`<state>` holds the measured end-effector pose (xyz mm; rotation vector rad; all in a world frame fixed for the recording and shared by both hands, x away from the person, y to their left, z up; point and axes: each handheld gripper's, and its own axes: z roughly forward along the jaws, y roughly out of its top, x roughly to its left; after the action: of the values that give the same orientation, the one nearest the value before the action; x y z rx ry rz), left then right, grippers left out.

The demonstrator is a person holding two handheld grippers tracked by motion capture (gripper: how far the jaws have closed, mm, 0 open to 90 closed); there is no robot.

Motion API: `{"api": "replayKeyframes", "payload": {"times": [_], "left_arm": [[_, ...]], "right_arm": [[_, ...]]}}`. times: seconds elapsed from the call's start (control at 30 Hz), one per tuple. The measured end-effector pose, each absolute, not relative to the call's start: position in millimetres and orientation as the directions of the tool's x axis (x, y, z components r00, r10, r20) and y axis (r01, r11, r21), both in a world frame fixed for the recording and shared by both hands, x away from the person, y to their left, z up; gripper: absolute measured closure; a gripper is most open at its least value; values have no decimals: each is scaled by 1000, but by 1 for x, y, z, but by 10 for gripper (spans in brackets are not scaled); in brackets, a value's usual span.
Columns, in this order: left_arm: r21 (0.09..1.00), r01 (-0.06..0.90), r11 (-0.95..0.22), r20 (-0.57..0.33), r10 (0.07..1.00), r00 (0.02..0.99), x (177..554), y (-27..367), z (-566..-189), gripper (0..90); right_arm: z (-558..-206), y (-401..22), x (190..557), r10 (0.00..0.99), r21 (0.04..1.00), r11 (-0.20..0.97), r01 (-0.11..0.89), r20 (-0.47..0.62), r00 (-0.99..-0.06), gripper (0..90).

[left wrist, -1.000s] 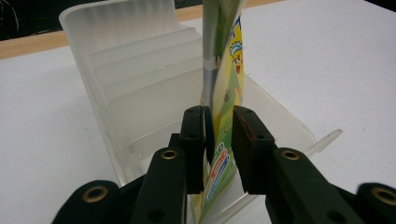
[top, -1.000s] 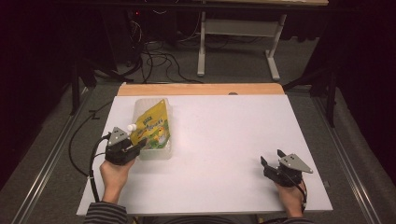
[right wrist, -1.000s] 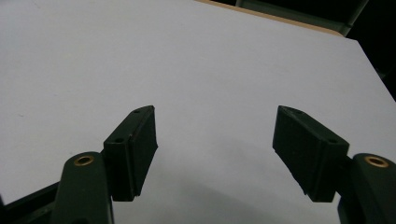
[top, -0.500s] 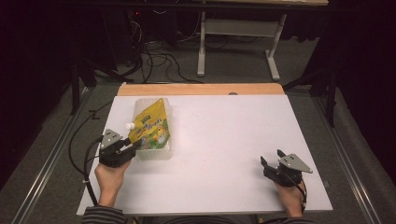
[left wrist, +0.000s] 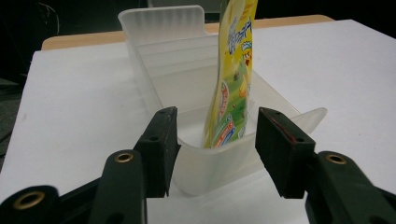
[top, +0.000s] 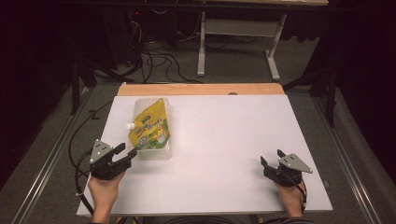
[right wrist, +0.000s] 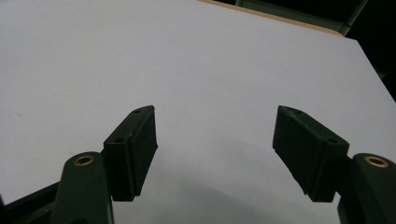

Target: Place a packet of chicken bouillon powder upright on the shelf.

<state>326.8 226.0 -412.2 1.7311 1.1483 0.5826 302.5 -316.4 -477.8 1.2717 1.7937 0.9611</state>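
Note:
A translucent plastic bin (top: pixel 164 150) lies on the white table (top: pixel 224 140) at the left. In it a yellow drink pouch (top: pixel 152 126) with a white cap leans on its side. My left gripper (top: pixel 127 152) is open just short of the bin's near end, without touching it. In the left gripper view the bin (left wrist: pixel 159 60) and the upright-looking pouch (left wrist: pixel 233 79) stand just beyond my open left gripper (left wrist: pixel 215 133). My right gripper (top: pixel 272 157) rests open at the front right, far from the bin, with only bare table between its jaws (right wrist: pixel 215 135).
A wooden strip (top: pixel 201 88) runs along the table's far edge. Beyond it, on the dark floor, are cables and a white desk frame (top: pixel 238 37). Metal rails (top: pixel 51 158) flank the table on both sides.
My left gripper has drawn back from the bin's near end, toward the person and to the left. The right gripper has stayed where it was.

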Motion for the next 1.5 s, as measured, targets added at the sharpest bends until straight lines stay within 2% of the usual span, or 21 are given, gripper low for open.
{"api": "replayKeyframes", "payload": {"times": [0.6, 1.5], "left_arm": [[897, 433, -88, -137, 876, 463, 300, 217, -420, 429], [906, 405, -120, -142, 816, 560, 294, 165, -435, 387]], "right_arm": [[-478, -316, 303, 959, 878, 234, 418, -137, -249, 312], [-478, -316, 302, 957, 878, 239, 415, -140, -254, 313]]}}
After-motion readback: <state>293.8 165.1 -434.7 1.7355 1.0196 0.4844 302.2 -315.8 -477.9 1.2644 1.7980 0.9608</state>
